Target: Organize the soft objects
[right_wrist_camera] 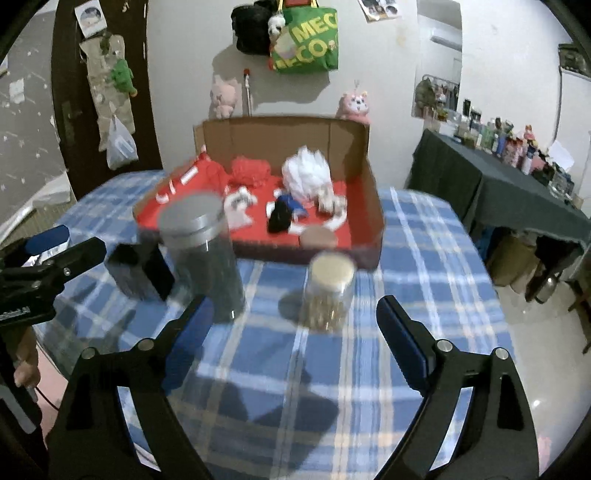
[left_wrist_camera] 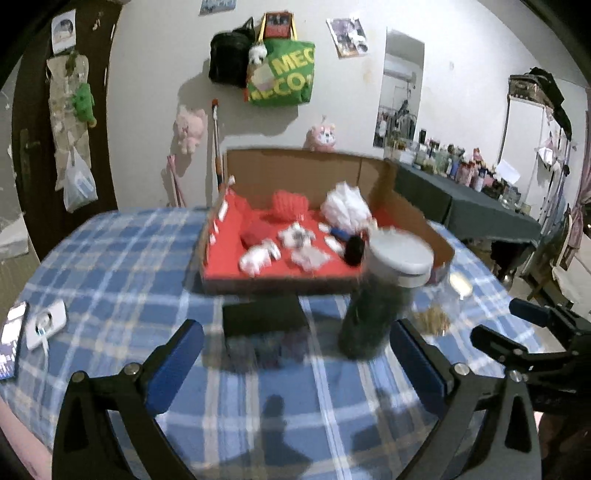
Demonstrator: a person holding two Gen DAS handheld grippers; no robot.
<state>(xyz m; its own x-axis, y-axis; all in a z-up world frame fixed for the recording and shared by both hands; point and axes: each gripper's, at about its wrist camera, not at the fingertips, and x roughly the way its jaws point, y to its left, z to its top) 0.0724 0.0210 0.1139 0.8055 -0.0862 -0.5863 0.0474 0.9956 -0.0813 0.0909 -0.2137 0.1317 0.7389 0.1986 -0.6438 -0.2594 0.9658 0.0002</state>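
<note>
Two grippers hung over the bench (right_wrist_camera: 424, 236), which wore a blue plaid cloth. The left gripper (left_wrist_camera: 295, 365) had its blue-padded fingers (left_wrist_camera: 177, 365) spread wide apart with nothing between them; the right gripper (right_wrist_camera: 291, 343) likewise held its fingers (right_wrist_camera: 402, 347) well apart and empty. Each gripper showed at the edge of the other's view.

Just beyond the fingertips stood a tall dark jar (right_wrist_camera: 207, 254) with a grey lid, upright on the cloth. A shorter clear jar (right_wrist_camera: 328, 291) with a pale lid and yellowish contents stood to its right, apart from it. A small black box (right_wrist_camera: 138, 271) sat to the left of the tall jar. At the left edge of the bench lay a white device (left_wrist_camera: 46, 323) beside a phone (left_wrist_camera: 11, 341).

Farther back rested a shallow cardboard box (right_wrist_camera: 369, 206) lined in red. Inside it lay the soft objects: a red yarn ball (right_wrist_camera: 249, 170) near the rear wall, a fluffy white pom (right_wrist_camera: 304, 171) to its right, a black and blue soft piece (right_wrist_camera: 284, 214) in front of the pom, and small white toys (left_wrist_camera: 258, 256) toward the left. Motion blur hid their finer detail.

On the wall behind hung a green tote bag (right_wrist_camera: 306, 44), a black bag (right_wrist_camera: 251, 29) and pink plush toys (right_wrist_camera: 223, 96).
</note>
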